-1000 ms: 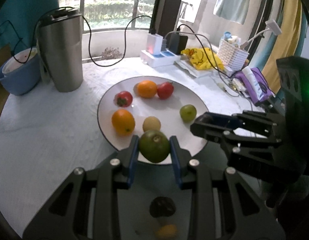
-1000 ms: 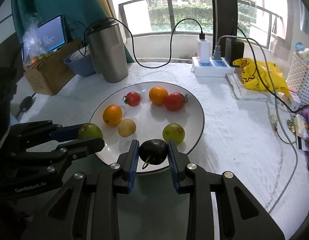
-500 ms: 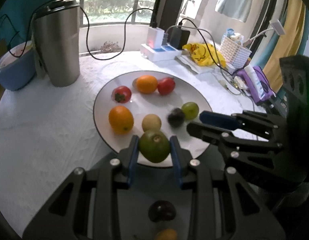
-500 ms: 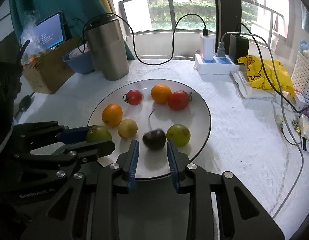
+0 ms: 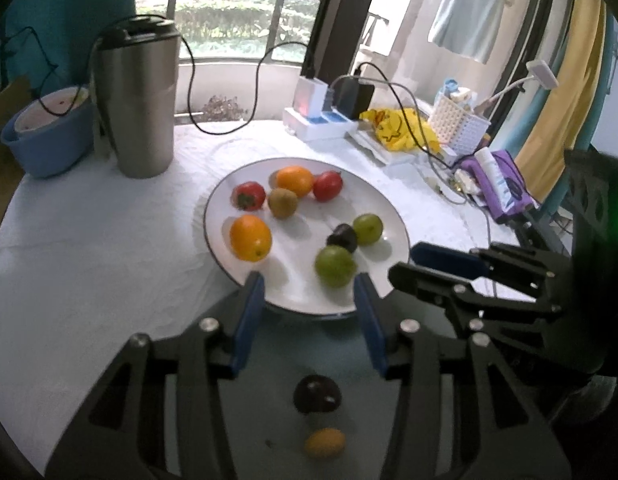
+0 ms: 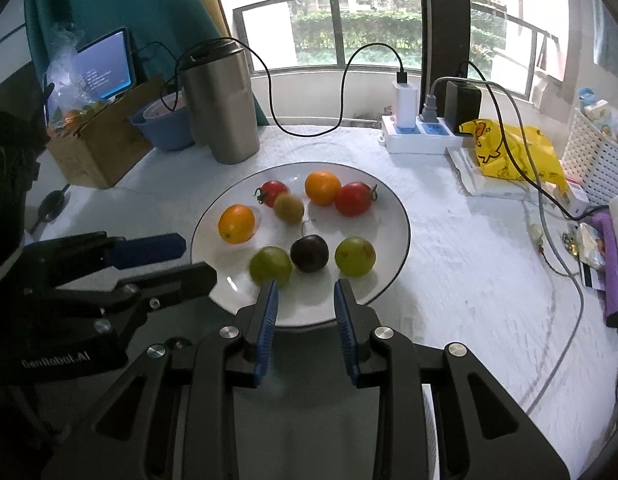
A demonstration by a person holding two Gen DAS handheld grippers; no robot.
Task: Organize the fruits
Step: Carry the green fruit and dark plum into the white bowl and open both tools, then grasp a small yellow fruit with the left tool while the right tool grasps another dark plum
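From your left wrist view, the left gripper [image 5: 309, 312] is opening with nothing between its jaws, and the large green fruit [image 5: 335, 266] lies loose on the white plate [image 5: 393, 216], touching the dark plum [image 5: 342, 237]. From your right wrist view, the right gripper [image 6: 307, 314] shows a gap between its pads yet stands at its narrowest and grips nothing. All eight fruits appear plated, so little seems left beyond tidying their arrangement.

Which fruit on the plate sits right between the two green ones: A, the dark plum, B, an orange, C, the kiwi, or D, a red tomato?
A: the dark plum lies on the plate between the two green fruits.
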